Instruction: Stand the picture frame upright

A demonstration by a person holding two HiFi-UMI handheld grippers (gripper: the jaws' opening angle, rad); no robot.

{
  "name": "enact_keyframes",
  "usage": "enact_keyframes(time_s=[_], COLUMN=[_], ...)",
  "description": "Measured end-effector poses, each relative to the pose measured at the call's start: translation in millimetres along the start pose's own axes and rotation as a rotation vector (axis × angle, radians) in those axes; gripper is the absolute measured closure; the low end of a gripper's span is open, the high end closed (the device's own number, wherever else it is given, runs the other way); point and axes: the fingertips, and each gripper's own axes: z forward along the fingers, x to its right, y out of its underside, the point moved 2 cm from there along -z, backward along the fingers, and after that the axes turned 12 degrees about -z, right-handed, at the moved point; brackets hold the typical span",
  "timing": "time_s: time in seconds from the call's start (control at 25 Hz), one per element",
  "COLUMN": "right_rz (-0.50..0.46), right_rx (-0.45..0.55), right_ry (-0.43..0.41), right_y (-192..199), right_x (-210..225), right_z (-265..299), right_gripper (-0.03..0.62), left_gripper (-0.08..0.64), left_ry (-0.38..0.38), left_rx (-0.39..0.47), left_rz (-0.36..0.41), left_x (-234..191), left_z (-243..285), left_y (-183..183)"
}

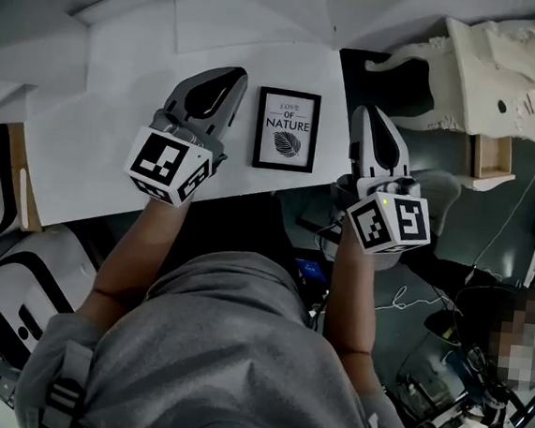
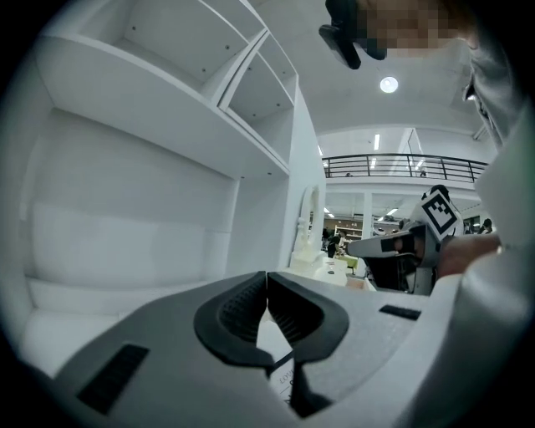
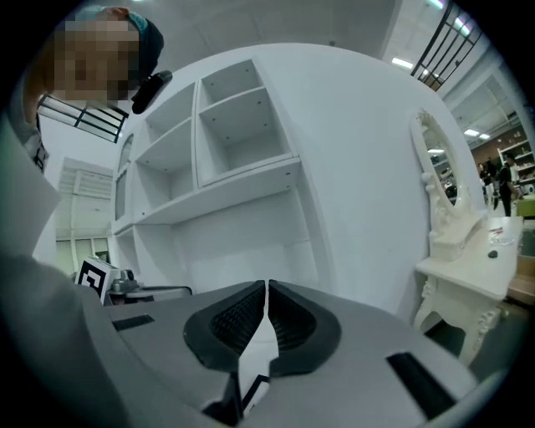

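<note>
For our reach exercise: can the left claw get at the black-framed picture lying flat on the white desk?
Probably yes: the left claw, shut, sits beside the black-framed picture with nothing between them on the white desk.

The right tongs are pressed together before white shelves, an ornate dressing table at right.

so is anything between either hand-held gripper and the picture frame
Nothing visible: the picture frame lies flat on the white desk, with the left hand-held gripper and right hand-held gripper either side, no object between.
</note>
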Motion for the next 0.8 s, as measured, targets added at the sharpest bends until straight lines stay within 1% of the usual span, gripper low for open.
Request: enact_keyframes(time_s=[0.12, 0.36, 0.6, 0.72, 0.8], right_rz=[0.04, 0.098, 0.106, 0.142, 0.142], right_rx=[-0.049, -0.173, -0.317, -0.405, -0.469], right_ry=[-0.037, -0.051, -0.049, -0.096, -0.132], right_y=[18.2, 62.1, 112.7, 139.3, 156.9], right_x=[4.1, 11.7, 32.1, 35.9, 39.9], right_z=[16.0, 43.4, 60.5, 69.0, 73.2], right_gripper=[0.561, 0.561, 0.561, 0.56, 0.56], left_gripper=[0.551, 0.551, 0.551, 0.551, 0.551], left_ry=[-0.043, -0.11, -0.147, -0.174, -0.197], left_rx=[-0.016, -0.076, -0.139, -0.174, -0.208], left_rz=[-0.009, -0.006, -0.026, -0.044, -0.052], left_x=[-4.3, -11.3, -14.1, -24.2, -29.5], left_z=[8.2, 29.8, 58.1, 67.0, 73.5], left_y=[15.4, 49.4, 86.0, 107.4, 122.8])
